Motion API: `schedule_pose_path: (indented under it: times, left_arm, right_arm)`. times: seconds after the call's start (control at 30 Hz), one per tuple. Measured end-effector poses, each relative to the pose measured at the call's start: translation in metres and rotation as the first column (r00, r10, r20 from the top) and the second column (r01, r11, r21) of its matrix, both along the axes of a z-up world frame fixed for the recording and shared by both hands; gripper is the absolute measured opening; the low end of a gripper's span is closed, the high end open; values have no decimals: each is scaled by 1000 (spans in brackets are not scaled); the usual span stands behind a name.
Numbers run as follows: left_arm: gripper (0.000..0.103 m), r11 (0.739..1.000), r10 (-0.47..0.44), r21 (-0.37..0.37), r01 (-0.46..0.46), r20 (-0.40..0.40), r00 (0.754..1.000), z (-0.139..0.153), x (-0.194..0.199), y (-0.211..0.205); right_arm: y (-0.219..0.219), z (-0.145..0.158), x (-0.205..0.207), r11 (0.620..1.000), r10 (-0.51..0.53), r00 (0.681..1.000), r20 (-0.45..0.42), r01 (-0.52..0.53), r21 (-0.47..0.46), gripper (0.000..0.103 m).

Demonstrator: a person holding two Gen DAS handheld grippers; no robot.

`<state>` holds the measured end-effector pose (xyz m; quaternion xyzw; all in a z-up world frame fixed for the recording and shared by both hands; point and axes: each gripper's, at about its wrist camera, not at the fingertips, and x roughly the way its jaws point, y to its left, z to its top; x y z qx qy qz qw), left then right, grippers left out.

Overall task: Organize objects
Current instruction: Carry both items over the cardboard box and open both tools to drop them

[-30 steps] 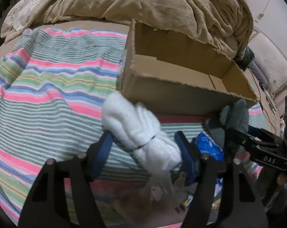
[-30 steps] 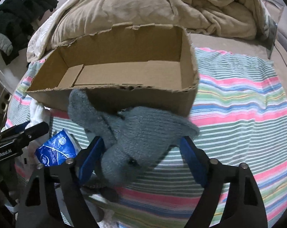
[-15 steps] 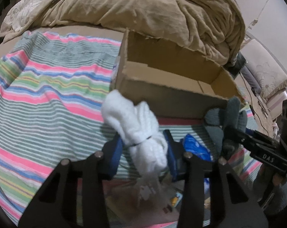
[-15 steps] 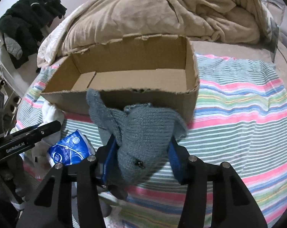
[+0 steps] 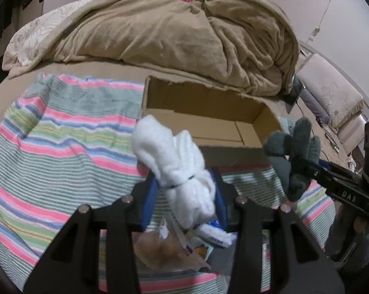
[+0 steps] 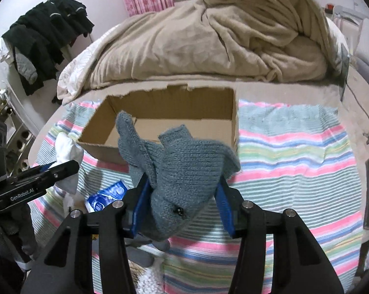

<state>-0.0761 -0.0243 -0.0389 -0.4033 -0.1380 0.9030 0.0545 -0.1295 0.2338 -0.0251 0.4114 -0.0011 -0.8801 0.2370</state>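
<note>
My left gripper (image 5: 184, 196) is shut on a bundle of white socks (image 5: 177, 169) and holds it raised in front of an open cardboard box (image 5: 209, 107) on the striped blanket. My right gripper (image 6: 182, 203) is shut on a grey knitted glove (image 6: 184, 169), raised in front of the same box (image 6: 169, 112). The glove (image 5: 292, 152) and right gripper show at the right of the left wrist view. The white socks (image 6: 67, 156) and left gripper show at the left of the right wrist view. The box looks empty inside.
A blue packet (image 6: 108, 194) and other small items (image 5: 184, 242) lie on the striped blanket (image 5: 62, 142) below the grippers. A heaped tan duvet (image 5: 174, 34) lies behind the box. Dark clothes (image 6: 47, 34) hang at the far left.
Both grippers closed on their items and lifted them up off the blanket, moving back from the box. The socks and glove now hang higher, level with the box rim.
</note>
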Motion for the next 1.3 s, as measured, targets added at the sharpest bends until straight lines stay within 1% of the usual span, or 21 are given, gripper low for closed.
schedule_pose_path:
  times: [0.33, 0.57, 0.73, 1.03, 1.17, 1.3]
  left_arm:
    - [42, 999, -18, -36, 16, -47, 999, 28, -9, 3]
    - [42, 998, -32, -65, 27, -72, 997, 38, -28, 5]
    - [42, 997, -36, -63, 33, -54, 998, 31, -51, 3]
    - [42, 996, -51, -74, 51, 3, 999, 3, -86, 6]
    - [42, 995, -54, -86, 57, 33, 998, -8, -95, 7]
    - [43, 995, -44, -86, 48, 53, 998, -13, -100, 6]
  right_arm:
    - [2, 26, -12, 1000, 13, 997, -77, -13, -7, 53]
    - [1, 32, -31, 1000, 17, 995, -96, -17, 3, 53]
    - [-1, 29, -48, 1000, 18, 994, -103, -16, 15, 53]
    - [-7, 11, -77, 1000, 15, 998, -69, -13, 22, 53]
    - [-12, 0, -85, 999, 24, 998, -51, -22, 36, 53]
    - [-16, -11, -91, 999, 29, 999, -27, -28, 46, 54]
